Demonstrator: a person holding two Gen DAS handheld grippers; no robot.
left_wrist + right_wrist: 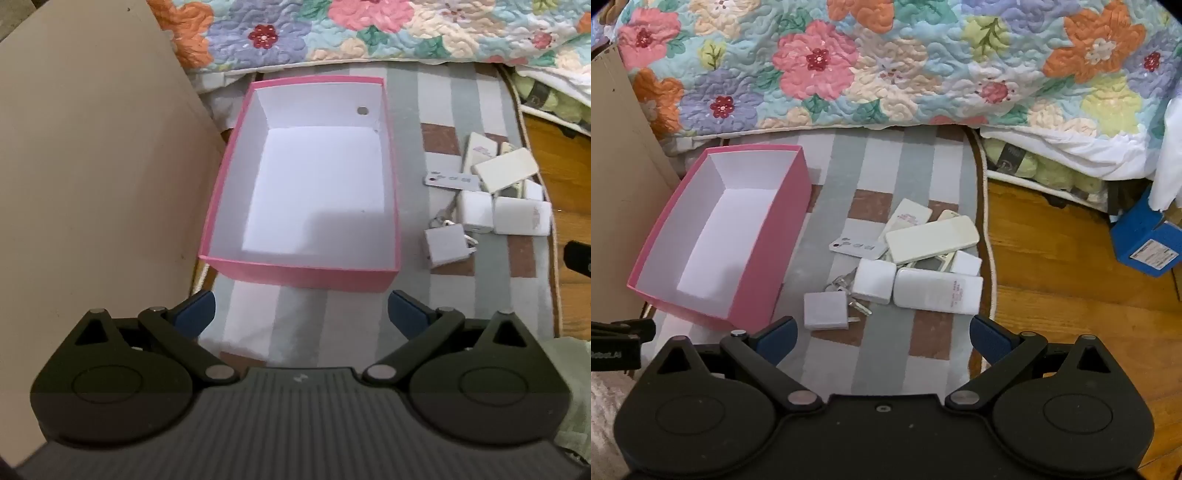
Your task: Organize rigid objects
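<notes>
Both my grippers, left gripper and right gripper, hang released, holding nothing. Nothing is sorted yet: the pink box on the striped rug is empty. Beside it, a heap of white chargers and keys waits, jumbled and overlapping.

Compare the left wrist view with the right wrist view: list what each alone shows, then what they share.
Only the left wrist view: the left gripper, jaws open and empty, with the pink box's white floor seen nearly straight on.
Only the right wrist view: the right gripper, open and empty, the blue carton on the wooden floor, and white bedding under the quilt.
Both: the empty pink box, the pile of white chargers and cases with keys, the striped rug, the floral quilt and the tan board.
</notes>
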